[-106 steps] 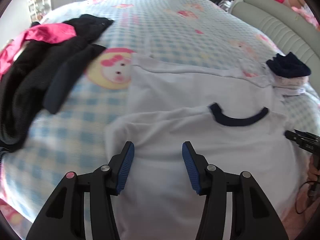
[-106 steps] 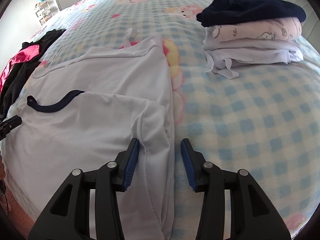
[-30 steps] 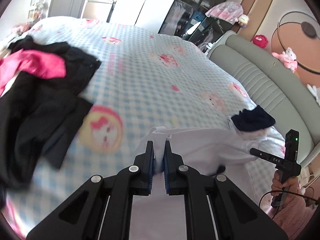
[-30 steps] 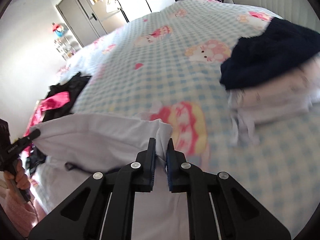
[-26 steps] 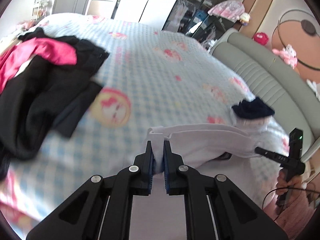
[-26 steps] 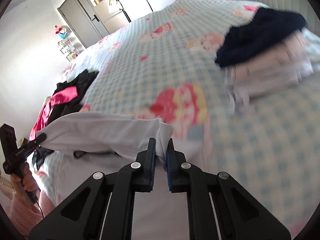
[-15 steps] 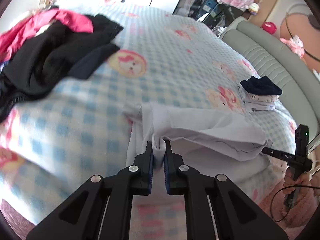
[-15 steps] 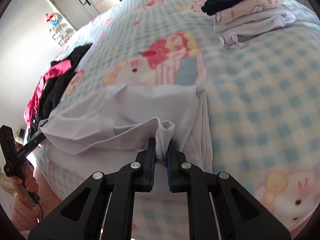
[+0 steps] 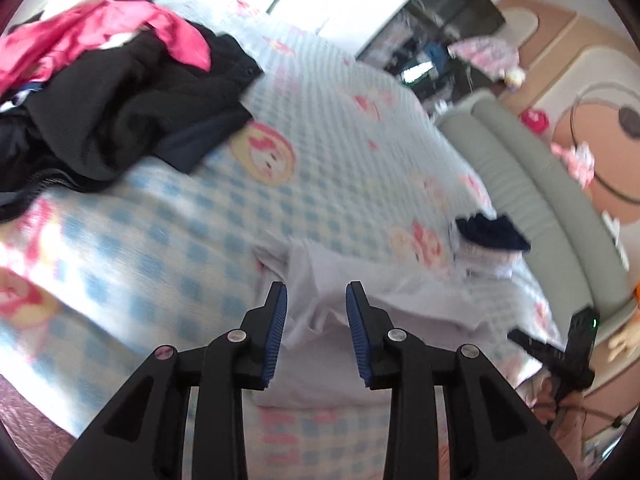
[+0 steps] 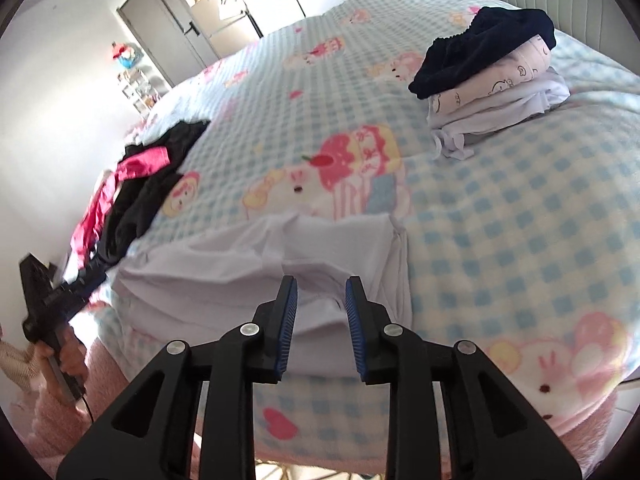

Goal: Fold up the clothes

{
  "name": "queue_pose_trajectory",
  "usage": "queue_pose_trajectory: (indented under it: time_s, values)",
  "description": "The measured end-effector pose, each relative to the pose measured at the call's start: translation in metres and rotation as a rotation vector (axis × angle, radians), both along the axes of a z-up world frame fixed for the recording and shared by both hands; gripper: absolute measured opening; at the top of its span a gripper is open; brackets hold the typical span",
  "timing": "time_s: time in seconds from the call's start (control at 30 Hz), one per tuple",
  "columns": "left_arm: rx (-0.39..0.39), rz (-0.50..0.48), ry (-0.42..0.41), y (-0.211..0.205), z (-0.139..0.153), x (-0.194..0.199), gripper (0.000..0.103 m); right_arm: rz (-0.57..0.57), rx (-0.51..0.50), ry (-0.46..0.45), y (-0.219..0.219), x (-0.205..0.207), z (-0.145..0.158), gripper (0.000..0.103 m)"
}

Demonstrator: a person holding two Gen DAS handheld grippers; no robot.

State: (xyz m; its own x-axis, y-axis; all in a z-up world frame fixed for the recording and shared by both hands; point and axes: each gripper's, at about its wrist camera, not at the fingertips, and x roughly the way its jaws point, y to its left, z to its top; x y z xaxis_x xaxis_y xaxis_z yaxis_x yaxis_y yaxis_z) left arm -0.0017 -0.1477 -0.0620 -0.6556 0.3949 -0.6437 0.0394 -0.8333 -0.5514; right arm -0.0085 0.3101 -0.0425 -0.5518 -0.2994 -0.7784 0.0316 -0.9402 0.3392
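Tongs left (image 9: 316,300) and right (image 10: 321,294), earlier clamped on white shirt (image 10: 328,240), now opening; shirt dropped folded on bed (image 10: 500,216)

Each gripper is matte black plastic with two angular arms and silver round screw heads at the pivots. The left gripper (image 9: 316,312) and right gripper (image 10: 321,307) carry ribbed blue pads on their fingers (image 9: 277,328). A black cable (image 10: 86,406) trails from the left handle beside fuzzy pink clothing (image 10: 104,376).
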Motion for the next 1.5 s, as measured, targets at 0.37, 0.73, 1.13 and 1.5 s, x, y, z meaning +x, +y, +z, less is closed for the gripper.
queue_pose_trajectory:
  time_s: [0.37,0.73,1.13,1.5]
  values:
    - [-0.267,-0.054,-0.223,0.030,-0.026,-0.001,0.035,-0.014,0.177,-0.180,-0.010,-0.009,-0.053,0.023]
    - [-0.132,0.004,-0.119,0.009,-0.017,0.033,0.042,-0.020,0.121,-0.115,0.000,0.005,-0.034,0.034]
    - [-0.242,-0.062,-0.184,0.028,-0.033,0.011,0.039,0.013,0.218,-0.161,-0.012,-0.006,-0.052,0.033]
    - [-0.292,0.078,-0.061,0.025,-0.008,0.009,0.018,0.011,0.254,-0.108,-0.013,-0.005,-0.044,0.019]
